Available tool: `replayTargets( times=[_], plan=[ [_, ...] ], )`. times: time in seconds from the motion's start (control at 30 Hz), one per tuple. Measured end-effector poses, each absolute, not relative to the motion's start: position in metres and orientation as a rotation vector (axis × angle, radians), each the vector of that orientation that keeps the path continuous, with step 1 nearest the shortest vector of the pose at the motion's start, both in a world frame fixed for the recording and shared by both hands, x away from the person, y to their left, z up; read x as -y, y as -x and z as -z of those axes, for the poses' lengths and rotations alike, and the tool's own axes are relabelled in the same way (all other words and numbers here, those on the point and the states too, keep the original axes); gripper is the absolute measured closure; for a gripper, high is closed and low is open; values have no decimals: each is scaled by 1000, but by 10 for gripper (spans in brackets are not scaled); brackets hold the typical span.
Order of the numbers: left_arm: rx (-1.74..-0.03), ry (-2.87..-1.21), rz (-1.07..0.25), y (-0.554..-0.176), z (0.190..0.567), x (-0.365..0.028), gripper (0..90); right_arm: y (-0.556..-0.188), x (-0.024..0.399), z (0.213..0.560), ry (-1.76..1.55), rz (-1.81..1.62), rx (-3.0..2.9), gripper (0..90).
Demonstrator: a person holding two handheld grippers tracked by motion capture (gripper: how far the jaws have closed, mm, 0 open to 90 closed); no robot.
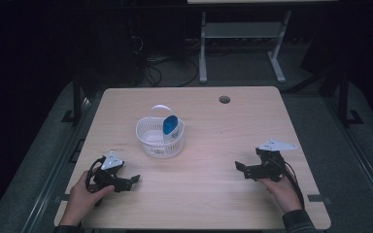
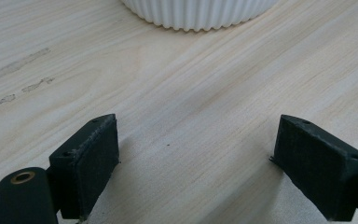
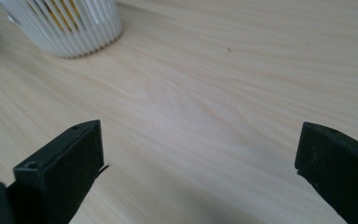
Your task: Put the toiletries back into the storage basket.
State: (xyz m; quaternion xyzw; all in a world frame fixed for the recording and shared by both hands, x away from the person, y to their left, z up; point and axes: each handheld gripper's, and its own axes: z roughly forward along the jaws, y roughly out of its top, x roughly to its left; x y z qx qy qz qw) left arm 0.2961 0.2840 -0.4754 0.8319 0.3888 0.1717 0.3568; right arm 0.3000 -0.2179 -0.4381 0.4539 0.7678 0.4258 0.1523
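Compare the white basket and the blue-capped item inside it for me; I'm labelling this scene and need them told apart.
The white basket is round, slotted and open-topped with a thin loop handle; the blue-capped item is narrow and solid. The basket sits flat on the table; the item leans against the basket's wall. Both are partly white, and neither open gripper touches them.

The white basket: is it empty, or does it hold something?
Not empty. In the high view the white basket stands upright on the table, with a blue-and-white bottle leaning against its inner wall.
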Motion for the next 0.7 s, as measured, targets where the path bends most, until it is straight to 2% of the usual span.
replayTargets(
  times=[0.7],
  plan=[
    [-1004,-2149,-443,-296,475,-284,131,-277,247,473,-1397,-947,-2268,7]
  ],
)
